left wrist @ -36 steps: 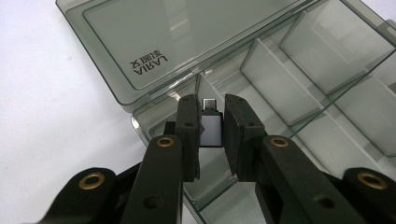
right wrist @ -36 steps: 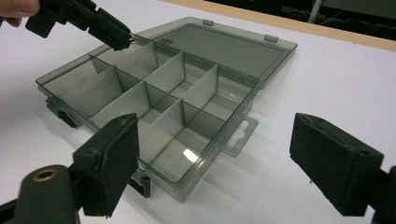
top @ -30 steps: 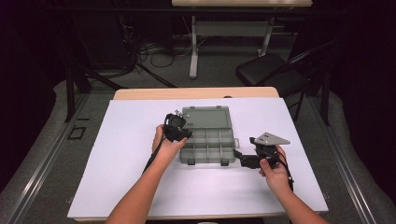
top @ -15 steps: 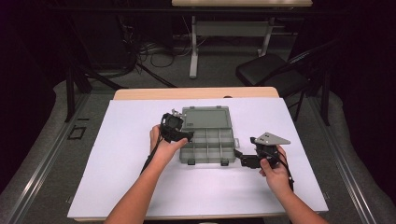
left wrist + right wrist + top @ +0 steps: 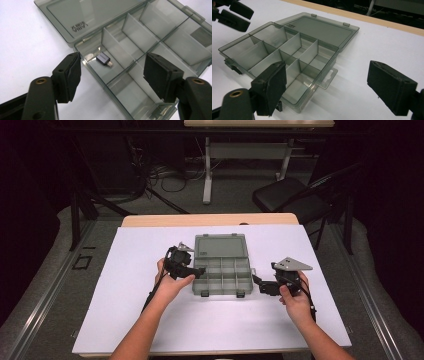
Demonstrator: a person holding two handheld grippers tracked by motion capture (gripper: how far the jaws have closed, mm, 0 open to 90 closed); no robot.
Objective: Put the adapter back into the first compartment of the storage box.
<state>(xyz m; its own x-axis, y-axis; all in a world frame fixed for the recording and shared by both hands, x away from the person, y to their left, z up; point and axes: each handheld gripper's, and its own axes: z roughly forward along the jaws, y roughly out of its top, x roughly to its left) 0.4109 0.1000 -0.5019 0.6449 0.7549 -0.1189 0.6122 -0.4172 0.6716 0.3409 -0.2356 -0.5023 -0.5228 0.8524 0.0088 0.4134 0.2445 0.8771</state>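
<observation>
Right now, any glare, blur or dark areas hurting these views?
High view: white table brightly lit, room behind nearly black. Left gripper view: its near jaws soft, adapter in the organizer box sharp, glints on the dividers. Right gripper view: its jaws blurred, box walls translucent with soft shadows.

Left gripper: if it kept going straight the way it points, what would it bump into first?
Probably the organizer box. The left gripper, jaws open, points at the near wall of the compartment holding the small adapter, so it would likely meet that wall before the adapter; depth is uncertain.
</observation>
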